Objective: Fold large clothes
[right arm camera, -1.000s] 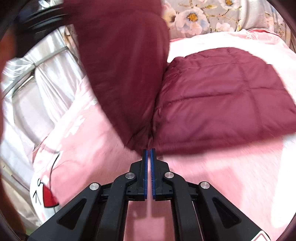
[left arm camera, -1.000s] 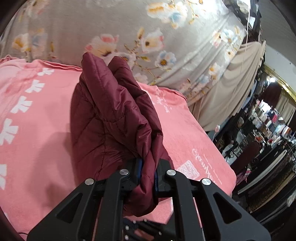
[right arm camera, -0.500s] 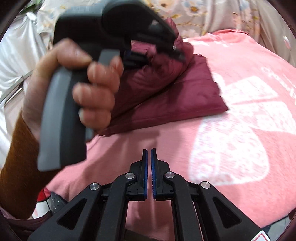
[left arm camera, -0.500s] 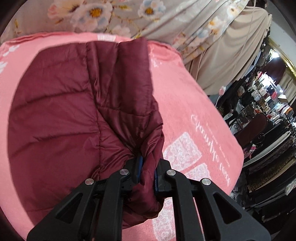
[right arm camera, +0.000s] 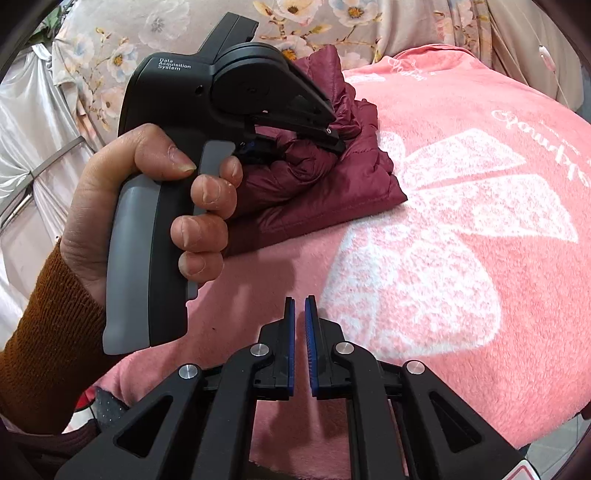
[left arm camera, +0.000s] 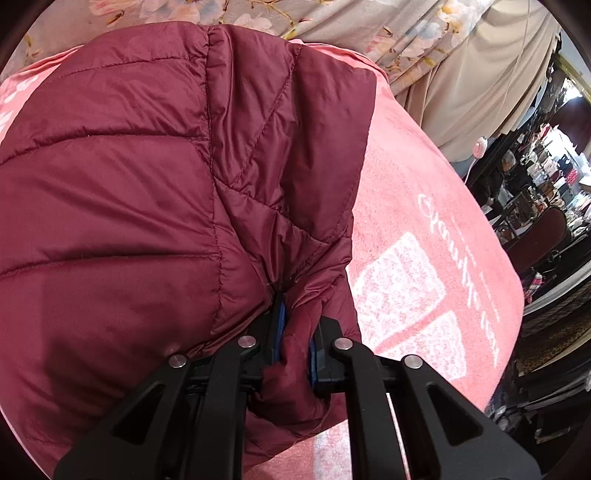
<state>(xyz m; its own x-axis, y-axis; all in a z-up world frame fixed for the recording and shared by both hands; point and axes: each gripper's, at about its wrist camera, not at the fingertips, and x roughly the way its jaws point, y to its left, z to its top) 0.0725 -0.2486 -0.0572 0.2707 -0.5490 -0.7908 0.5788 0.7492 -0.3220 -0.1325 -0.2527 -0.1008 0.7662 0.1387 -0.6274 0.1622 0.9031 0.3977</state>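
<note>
Shop interior, crowded merchandise shelves (left arm camera: 550, 147) at rear, pink plush blanket (right arm camera: 461, 258) as work surface, floral fabric (right arm camera: 332, 14) hung behind, beige drape (left arm camera: 476, 74)

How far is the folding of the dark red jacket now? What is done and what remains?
Done: the quilted jacket lies on the pink blanket as a compact folded bundle. In hand: the left gripper is shut on a bunched edge of it, laid over the top. The right gripper is nearly closed and holds nothing. Left: probably release that edge and flatten the bundle.

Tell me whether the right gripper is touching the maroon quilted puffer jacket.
Apart. The right wrist view shows the right gripper over bare pink blanket, short of the maroon quilted puffer jacket.
</note>
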